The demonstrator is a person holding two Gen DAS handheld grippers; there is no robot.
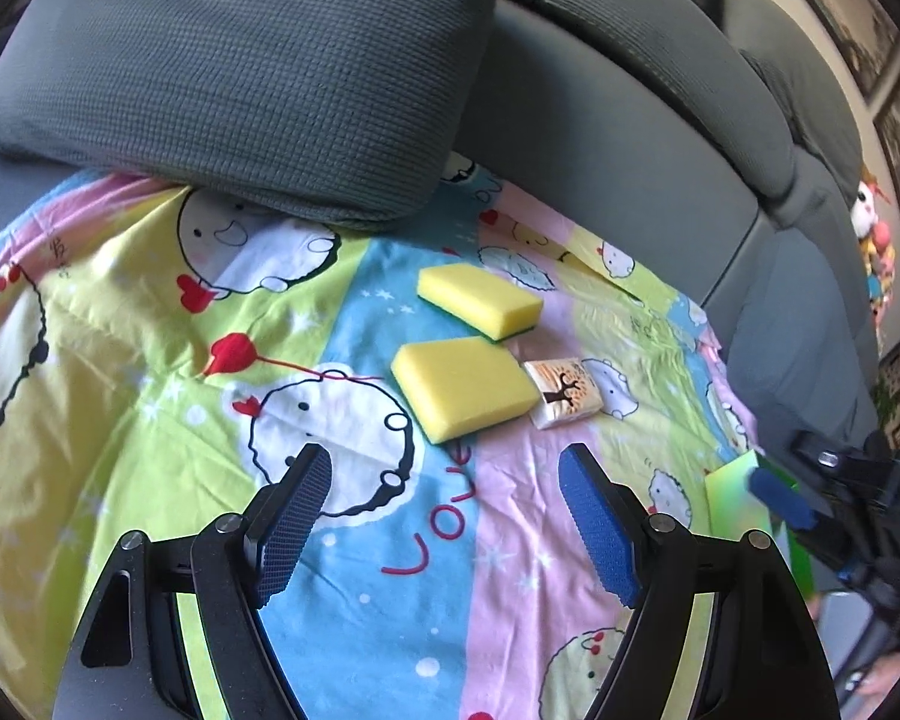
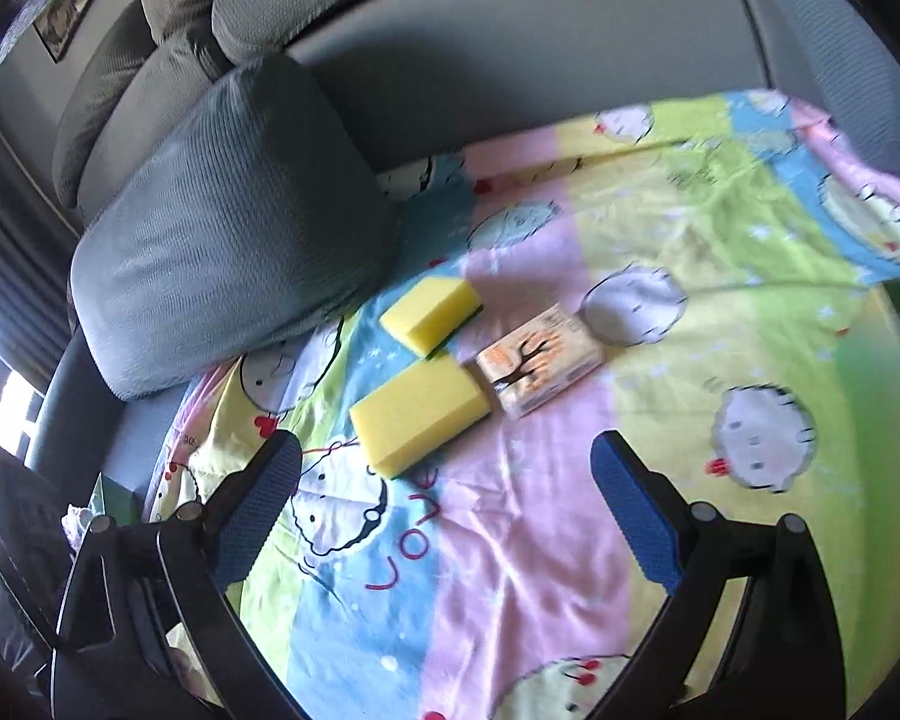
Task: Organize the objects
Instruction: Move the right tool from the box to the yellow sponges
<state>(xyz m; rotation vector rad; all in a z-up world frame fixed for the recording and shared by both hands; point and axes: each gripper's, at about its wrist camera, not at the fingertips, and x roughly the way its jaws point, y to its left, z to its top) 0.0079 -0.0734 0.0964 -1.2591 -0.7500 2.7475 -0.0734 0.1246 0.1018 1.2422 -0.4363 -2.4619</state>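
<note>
Left gripper (image 1: 444, 468) wide open over the cartoon sheet (image 1: 120, 330), two yellow sponges (image 1: 462, 387) and a tissue pack (image 1: 564, 393) just ahead.

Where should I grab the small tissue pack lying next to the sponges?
Grip the tissue pack across its short width, coming from above. It lies flat on the sheet, and its left end touches the nearer sponge, so close the fingers over its two free long edges.

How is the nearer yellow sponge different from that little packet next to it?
The nearer sponge is plain yellow; the packet is white and orange with a dark tree printed on it. The sponge is clearly bigger and looks like soft foam, while the packet has a shiny wrapper. Both lie flat on the cartoon sheet, close side by side, with neither claw touching them.
</note>
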